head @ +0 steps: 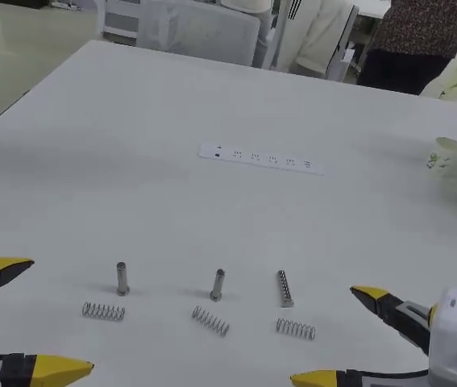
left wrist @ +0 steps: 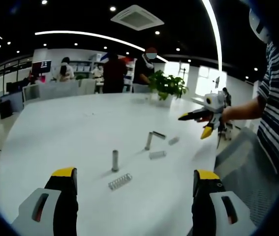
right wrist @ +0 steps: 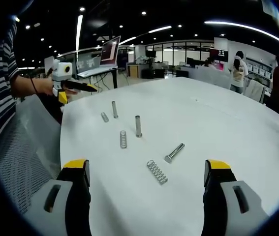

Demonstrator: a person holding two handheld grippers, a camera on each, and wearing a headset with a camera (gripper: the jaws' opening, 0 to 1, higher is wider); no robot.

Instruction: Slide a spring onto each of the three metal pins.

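Since no spring is on a pin yet, we hold both tools low at the near edge of the worktop (head: 212,218), flanking the row. The left hand-held gripper (head: 60,315) and the right hand-held gripper (head: 323,334) each have their jaws wide apart and empty.

Between them lie the left spring (head: 103,311), the middle spring (head: 210,320) and the right spring (head: 296,328). Each is set just in front of its own pin, which we judge keeps the pairs obvious. The right spring lies just beside our right hand-held gripper, and the left spring is near the left one.

Behind the springs, the left pin (head: 122,278) and the middle pin (head: 217,285) stand upright. The right pin (head: 284,289) lies on its side in the right gripper view, so it probably needs lifting first. Farther off sits a socket strip (head: 260,158).
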